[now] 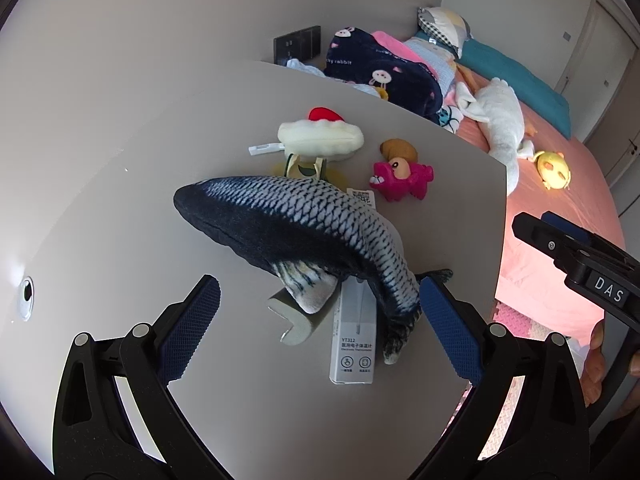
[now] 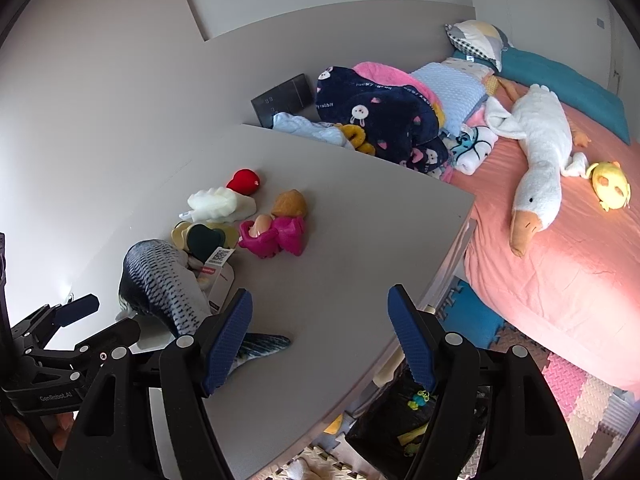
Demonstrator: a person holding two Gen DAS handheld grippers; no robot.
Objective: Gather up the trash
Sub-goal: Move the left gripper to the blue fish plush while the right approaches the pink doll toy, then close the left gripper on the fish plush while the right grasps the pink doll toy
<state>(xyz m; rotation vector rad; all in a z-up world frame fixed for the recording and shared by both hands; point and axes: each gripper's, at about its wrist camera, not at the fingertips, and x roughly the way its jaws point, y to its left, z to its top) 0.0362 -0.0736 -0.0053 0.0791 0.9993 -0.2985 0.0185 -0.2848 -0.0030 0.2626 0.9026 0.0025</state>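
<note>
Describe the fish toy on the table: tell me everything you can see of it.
The fish toy is a soft plush with printed scales, dark navy along the back and pale grey-white on the flank, with a striped fin and a dark tail. It lies curved on the grey table, draped over a white box and a beige corner piece. Its tail end sits just inside the open left gripper, near one blue pad; whether it touches is unclear. Nothing holds it.
</note>
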